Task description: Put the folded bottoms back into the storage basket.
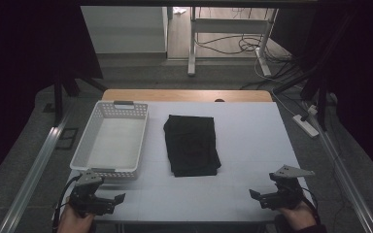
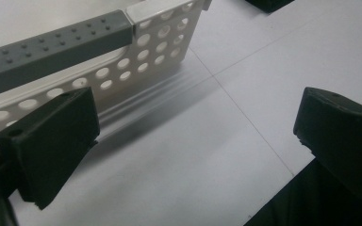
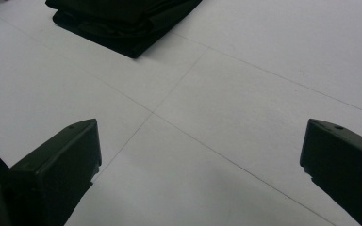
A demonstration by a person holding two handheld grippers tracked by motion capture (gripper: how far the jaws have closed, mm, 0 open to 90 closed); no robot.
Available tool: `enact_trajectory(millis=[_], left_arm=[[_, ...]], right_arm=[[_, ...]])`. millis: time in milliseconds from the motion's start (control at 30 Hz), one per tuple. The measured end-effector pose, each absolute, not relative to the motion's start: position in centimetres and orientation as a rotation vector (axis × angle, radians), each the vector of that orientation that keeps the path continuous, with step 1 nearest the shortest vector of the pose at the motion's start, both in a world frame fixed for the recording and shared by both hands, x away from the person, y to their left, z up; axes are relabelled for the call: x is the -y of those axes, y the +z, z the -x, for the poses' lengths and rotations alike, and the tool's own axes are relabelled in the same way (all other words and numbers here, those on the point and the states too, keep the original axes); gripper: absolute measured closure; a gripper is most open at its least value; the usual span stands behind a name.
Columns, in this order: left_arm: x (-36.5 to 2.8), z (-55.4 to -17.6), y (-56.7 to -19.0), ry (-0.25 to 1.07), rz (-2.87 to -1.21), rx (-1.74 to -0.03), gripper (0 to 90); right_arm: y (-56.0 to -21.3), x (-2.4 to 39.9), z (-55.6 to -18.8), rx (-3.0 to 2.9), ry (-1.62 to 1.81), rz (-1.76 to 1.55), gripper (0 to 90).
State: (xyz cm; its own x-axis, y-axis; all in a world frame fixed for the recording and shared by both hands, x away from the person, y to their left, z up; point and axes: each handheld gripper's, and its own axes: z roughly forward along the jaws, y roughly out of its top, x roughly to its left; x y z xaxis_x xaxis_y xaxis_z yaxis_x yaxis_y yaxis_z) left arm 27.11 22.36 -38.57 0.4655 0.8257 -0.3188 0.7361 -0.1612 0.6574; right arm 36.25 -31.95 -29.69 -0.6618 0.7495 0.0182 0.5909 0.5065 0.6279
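Folded black cloth (image 1: 192,145) lies flat in the middle of the white table (image 1: 252,145), well apart from both grippers. Near the front edge, the left gripper (image 1: 112,200) has its jaws wide apart with nothing between them, just beside the near wall of the white basket (image 1: 110,141). The right gripper (image 1: 261,196) also stands open over bare table. The cloth looks like a garment, but the dim light hides details. The basket sits left of the cloth.

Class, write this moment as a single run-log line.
left gripper: open, beside basket | right gripper: open, over table | folded black cloth: untouched, mid-table
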Motion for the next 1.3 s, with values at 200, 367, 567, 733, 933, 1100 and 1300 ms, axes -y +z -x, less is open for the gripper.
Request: enact_trajectory(millis=[200, 367, 567, 733, 933, 1100, 1300], left_arm=[[-22.6, -27.2, -38.6, 0.115, -1.916, -1.3, 0.0], [-22.6, -27.1, -38.5, 0.114, -1.907, -1.286, 0.0], [-22.3, -27.2, -38.4, 0.109, -1.898, -1.252, 0.0], [-22.0, -27.2, -38.3, 0.108, -1.9, -1.229, 0.0], [-21.6, -27.4, -38.0, 0.121, -1.897, -1.188, 0.0], [-21.1, -27.6, -37.8, 0.112, -1.886, -1.149, 0.0], [-20.5, -28.1, -37.9, 0.088, -1.881, -1.114, 0.0]], right_arm=[[-29.7, 31.9, -36.4, -2.498, 0.89, -1.137, 0.0], [-29.7, 31.9, -36.4, -2.506, 0.899, -1.138, 0.0], [-29.7, 31.9, -36.4, -2.516, 0.903, -1.123, 0.0], [-29.8, 31.8, -36.5, -2.516, 0.904, -1.124, 0.0], [-29.8, 31.8, -36.5, -2.52, 0.898, -1.121, 0.0], [-29.8, 31.8, -36.5, -2.518, 0.9, -1.124, 0.0], [-29.8, 31.8, -36.6, -2.519, 0.902, -1.132, 0.0]])
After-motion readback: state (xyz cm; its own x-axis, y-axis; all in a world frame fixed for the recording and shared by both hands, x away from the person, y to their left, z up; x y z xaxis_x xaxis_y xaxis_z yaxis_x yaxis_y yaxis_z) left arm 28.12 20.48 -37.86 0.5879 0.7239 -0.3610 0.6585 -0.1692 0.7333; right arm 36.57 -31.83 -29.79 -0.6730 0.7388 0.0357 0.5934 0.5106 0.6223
